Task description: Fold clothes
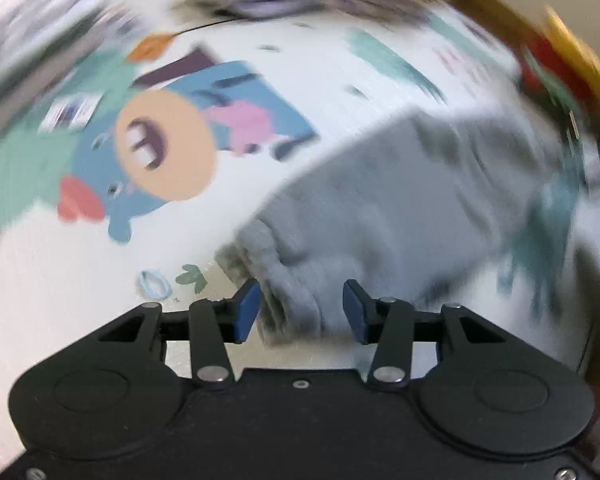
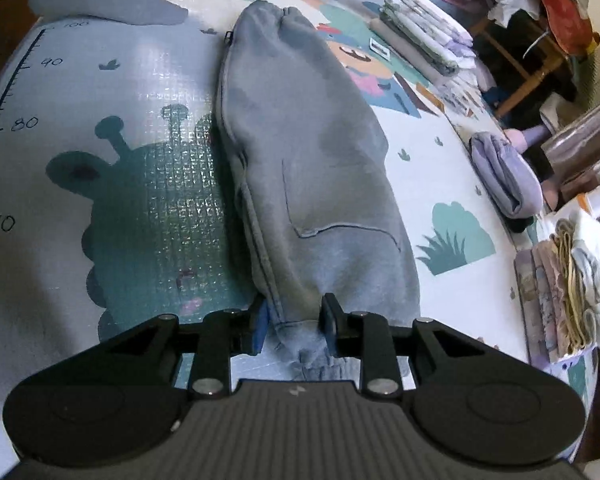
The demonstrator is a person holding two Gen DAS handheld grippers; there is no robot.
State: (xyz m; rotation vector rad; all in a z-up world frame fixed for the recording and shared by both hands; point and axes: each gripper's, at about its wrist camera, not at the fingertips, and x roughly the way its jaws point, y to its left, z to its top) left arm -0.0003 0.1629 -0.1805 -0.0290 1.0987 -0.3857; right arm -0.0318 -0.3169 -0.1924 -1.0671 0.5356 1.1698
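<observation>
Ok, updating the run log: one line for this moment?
grey sweatpants on play mat | right gripper grips one end | left gripper open at other

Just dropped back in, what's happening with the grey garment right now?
A person is folding clothes with a handheld gripper in each hand. The right gripper is clamped on the near end of a grey sweatshirt lying lengthwise on the patterned play mat. The left gripper sits at the far end, jaws apart around the fabric; its view is motion-blurred. Folded piles sit along the mat's edge.

A home, by the look of it: a cartoon-printed children's play mat [image 2: 100, 160], stacks of folded laundry [image 2: 424, 28], and a wooden chair [image 2: 540, 68].
</observation>
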